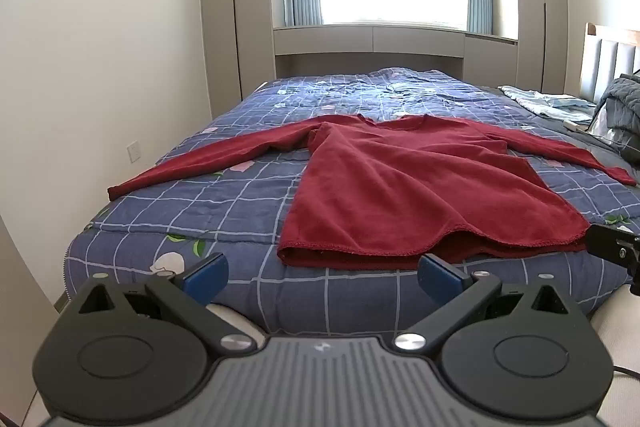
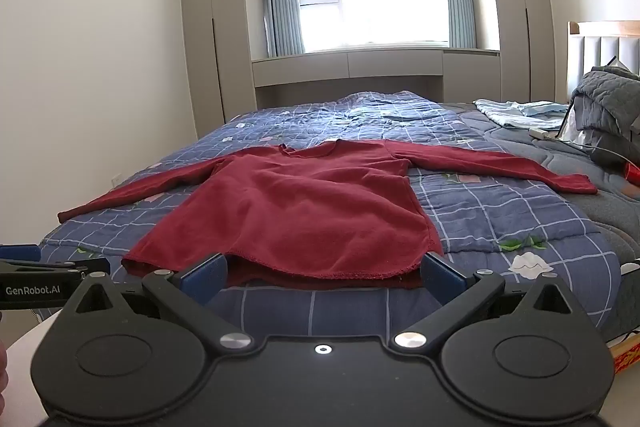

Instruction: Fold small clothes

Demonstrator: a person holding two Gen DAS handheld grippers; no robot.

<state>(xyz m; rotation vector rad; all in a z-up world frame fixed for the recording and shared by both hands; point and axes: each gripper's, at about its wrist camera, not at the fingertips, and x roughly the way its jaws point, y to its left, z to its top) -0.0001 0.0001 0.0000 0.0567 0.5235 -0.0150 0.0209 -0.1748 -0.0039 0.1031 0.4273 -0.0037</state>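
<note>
Red sweater [image 1: 404, 187] flat on checked quilt [image 1: 240, 195], sleeves spread (hem near). Left gripper [image 1: 322, 277] and right gripper [image 2: 323, 277] — fingers wide apart, empty.

Right claw [image 2: 323, 277] gapes wide before the red top [image 2: 288, 211] spread on the quilt [image 2: 500, 211].

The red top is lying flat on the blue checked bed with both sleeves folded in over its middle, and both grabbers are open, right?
Not quite. The sleeves aren't folded in. Both wrist views show the red top with its sleeves stretched straight out sideways. It does lie flat on the blue checked bed, and the left gripper and right gripper are open.
</note>
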